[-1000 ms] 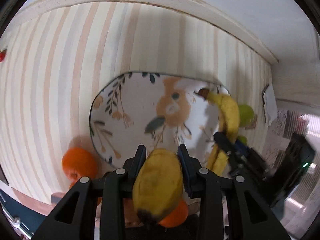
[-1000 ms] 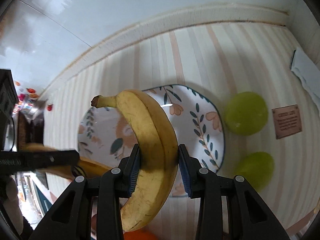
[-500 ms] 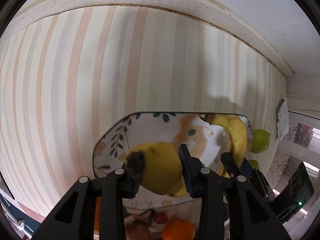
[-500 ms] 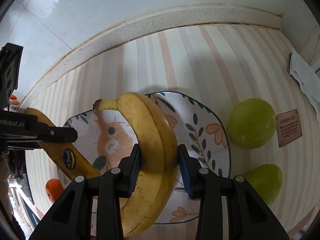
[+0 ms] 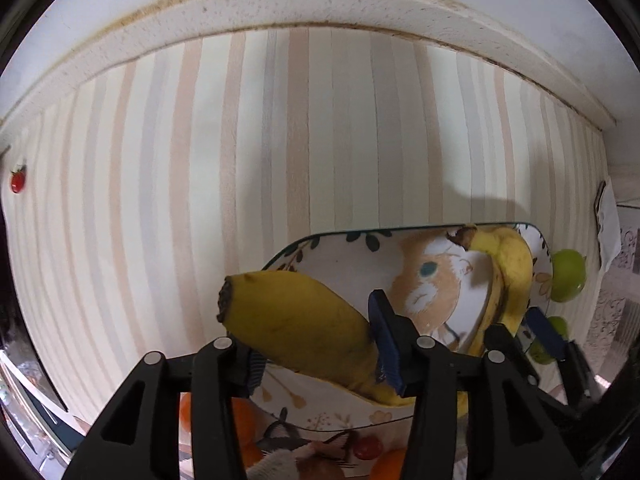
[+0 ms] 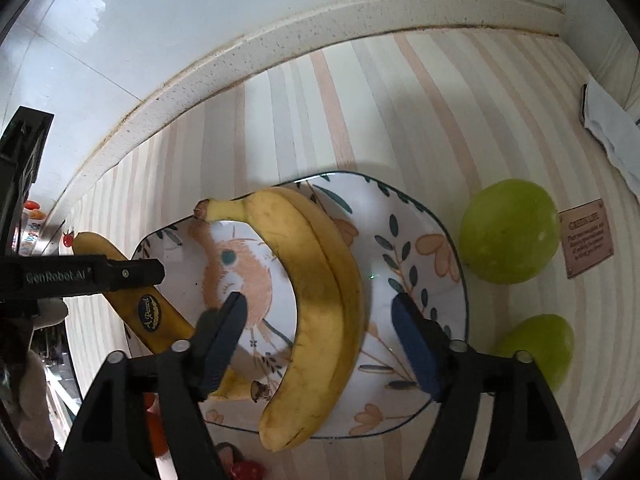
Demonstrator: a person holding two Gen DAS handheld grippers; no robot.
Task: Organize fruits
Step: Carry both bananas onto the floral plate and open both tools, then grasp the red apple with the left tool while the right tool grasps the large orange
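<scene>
- Far left on the striped table [image 5: 160,160], a small red tomato [image 5: 17,181] sits by itself, well away from everything else.
- Your left tool [image 5: 316,344] is clamped on a banana [image 5: 296,324]. The fruit lies crosswise in the grip, its dark blunt end pointing left beyond the plate's edge.
- From your right camera, that same banana [image 6: 140,304] shows a dark oval sticker and hangs over the left rim of the plate [image 6: 440,240], under the left tool's black finger [image 6: 120,274].
- The plate, with leaf and flower print, sits in the middle of the table [image 6: 400,100], well short of the raised back ledge.
- A pair of joined bananas [image 6: 316,304] lies on the plate, stem toward the back left, the far ends hanging over the near rim.
- Your right tool [image 6: 320,328] is spread wide around that pair; both blue pads stand clear of the peel, so nothing is gripped.
- In your left camera the pair [image 5: 508,276] shows at the right side of the plate [image 5: 340,240], with the right tool [image 5: 516,324] just around it.
- Right of the plate, two green fruits rest on the table: the larger [image 6: 508,232] farther back, just beside the rim, the smaller [image 6: 540,344] nearer you.
- Past them lie a small printed card [image 6: 588,238] and a white cloth [image 6: 612,132] at the far right.
- Below the plate's near edge, oranges [image 5: 240,420] and a red fruit [image 6: 248,470] peek out, mostly hidden by the tools.
</scene>
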